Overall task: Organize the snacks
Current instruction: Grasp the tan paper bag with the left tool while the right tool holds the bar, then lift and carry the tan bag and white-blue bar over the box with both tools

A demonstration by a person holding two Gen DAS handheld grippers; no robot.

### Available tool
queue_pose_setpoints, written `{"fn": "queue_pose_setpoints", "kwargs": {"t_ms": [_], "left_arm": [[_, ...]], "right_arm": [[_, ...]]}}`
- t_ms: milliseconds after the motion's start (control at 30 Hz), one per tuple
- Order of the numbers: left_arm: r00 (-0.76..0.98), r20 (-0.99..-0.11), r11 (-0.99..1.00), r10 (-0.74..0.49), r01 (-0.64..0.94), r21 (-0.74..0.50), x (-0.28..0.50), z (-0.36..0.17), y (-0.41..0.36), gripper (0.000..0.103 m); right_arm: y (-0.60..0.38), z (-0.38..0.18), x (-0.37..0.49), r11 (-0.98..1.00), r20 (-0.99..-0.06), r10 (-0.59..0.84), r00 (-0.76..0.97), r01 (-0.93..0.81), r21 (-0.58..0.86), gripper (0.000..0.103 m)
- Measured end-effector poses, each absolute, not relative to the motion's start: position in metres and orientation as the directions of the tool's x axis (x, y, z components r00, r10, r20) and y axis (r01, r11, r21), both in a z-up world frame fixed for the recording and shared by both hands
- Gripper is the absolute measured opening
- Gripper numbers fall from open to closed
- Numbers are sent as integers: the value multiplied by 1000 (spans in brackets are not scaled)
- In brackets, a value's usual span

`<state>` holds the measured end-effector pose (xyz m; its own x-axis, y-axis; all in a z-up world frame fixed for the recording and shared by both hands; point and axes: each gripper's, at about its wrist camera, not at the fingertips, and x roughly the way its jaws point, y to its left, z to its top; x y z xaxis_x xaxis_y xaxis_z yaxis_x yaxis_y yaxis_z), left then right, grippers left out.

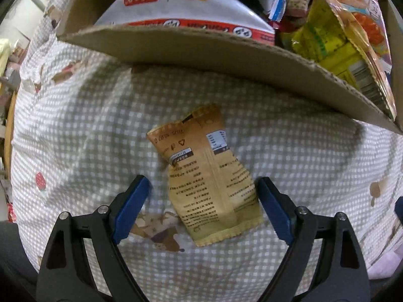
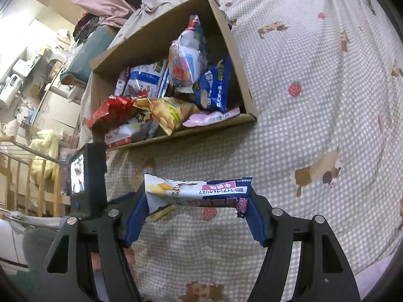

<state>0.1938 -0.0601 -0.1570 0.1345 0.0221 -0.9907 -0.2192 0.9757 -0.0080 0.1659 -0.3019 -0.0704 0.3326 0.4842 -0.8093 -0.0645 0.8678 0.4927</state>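
Snack packet point(image 1: 206, 176) on bedspread point(image 1: 75, 125), before snack-filled box point(image 1: 201, 50)

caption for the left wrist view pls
Open left gripper straddles a tan snack packet lying on checkered fabric before a snack-filled cardboard box.

Cardboard box point(image 2: 234, 58) packed with snacks; checked bedspread point(image 2: 314, 130) beside it open.

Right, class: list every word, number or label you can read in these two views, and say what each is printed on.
"2025.10.07": date stamp, seemingly, on the tan crinkle-edged snack packet; its fine print is too small.
"2": on the white-and-purple plastic wrapper; its upside-down East Asian characters are unreadable.
White bag with red logo: logo upside down, unreadable.
Blue snack bag: blurred.
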Motion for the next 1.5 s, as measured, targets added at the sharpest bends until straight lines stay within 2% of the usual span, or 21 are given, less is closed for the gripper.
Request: {"fn": "queue_pose_setpoints", "kwargs": {"t_ms": [33,100,333,533,567,600,900,1067,1267,1500], "left_arm": [[138,-990,979,30,-202,1,195,-157,-64,75],[147,-988,990,55,-139,35,196,-156,-73,59],[150,-988,994,38,-110,21,184,-146,-66,48],[175,-984,994,23,-111,3,158,-133,-27,44],[178,-984,994,5,-105,-14,153,-130,-21,36],[178,-984,995,-10,-100,-28,149,-125,-16,35],[312,-947,995,-74,-46,-92,119,-55,9,34],[446,-892,996,-75,0,-84,118,-5,3,34],[570,-820,998,-55,12,-59,157,45,2,34],[610,-792,999,-41,13,-41,201,61,-1,34]], "right_arm": [[-301,-70,165,864,-806,490,333,-65,499,71],[-298,-70,166,860,-801,498,332,-69,506,71],[-293,-70,164,855,-798,506,328,-70,514,72],[-288,-76,163,846,-794,522,311,-70,529,72],[-287,-76,162,846,-794,522,311,-70,529,72],[-287,-75,162,846,-793,522,313,-71,529,72],[-282,-59,159,841,-757,530,383,-118,529,72],[-280,-40,163,828,-715,550,432,-171,535,72],[-278,-14,182,797,-628,592,505,-255,547,73],[-269,-14,220,810,-628,581,517,-292,509,73]]}}
